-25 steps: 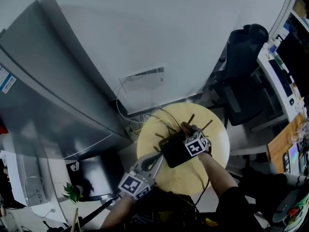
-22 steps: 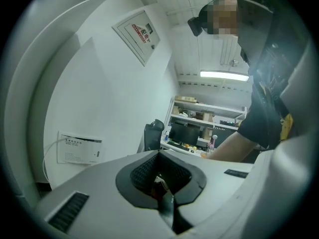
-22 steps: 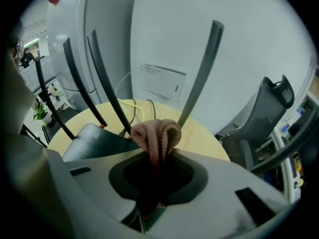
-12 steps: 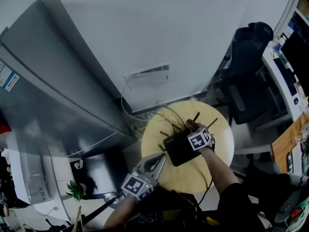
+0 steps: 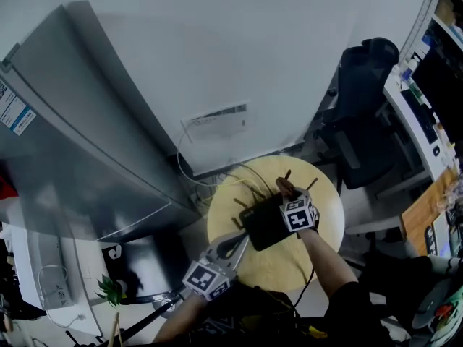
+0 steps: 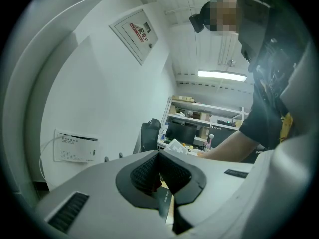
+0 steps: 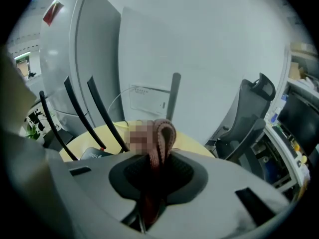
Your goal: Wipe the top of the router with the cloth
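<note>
Right tongs, cloth barely moved — yellow table.

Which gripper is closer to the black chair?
Right. The right gripper is over the half of the yellow table nearest the black chair. The left gripper is at the table's opposite edge, farther from the chair.

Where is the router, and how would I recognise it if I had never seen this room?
Look for the round yellow table that stands by the white wall. On it lies the router, a flat black box. It alone has thin antennas sticking up from it, and the right gripper is over it with a pinkish cloth in its jaws.
</note>
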